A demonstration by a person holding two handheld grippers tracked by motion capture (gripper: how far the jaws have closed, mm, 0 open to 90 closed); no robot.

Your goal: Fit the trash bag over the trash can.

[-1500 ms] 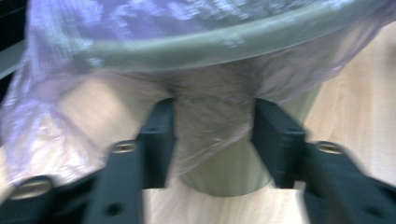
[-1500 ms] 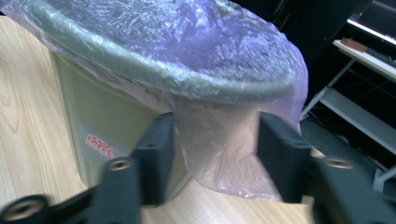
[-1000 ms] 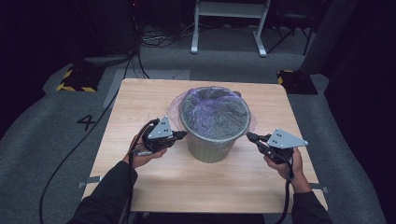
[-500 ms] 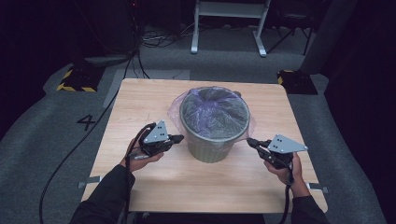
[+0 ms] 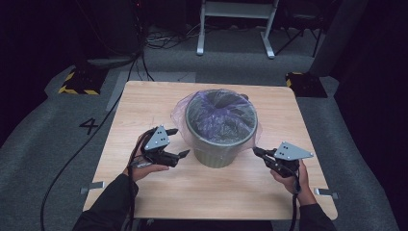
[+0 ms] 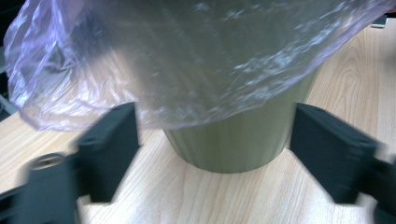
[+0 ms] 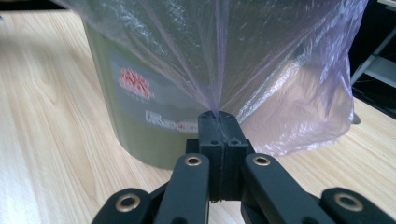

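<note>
One ribbed green plastic bin (image 5: pixel 219 144) stands mid-table (image 5: pixel 144 101), lined with one translucent purple bag (image 7: pixel 289 93); of two grippers, right gripper (image 7: pixel 218 116) pinches the bag's hem, left gripper (image 6: pixel 215 140) gapes wide.

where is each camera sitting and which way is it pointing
High view: above the person's side, facing forward and down on the table; forearms, both grippers.
Left gripper view: on the left gripper, open, facing the bin.
Right gripper view: on the right gripper, pinching the bag.
All share bin and bag.
</note>
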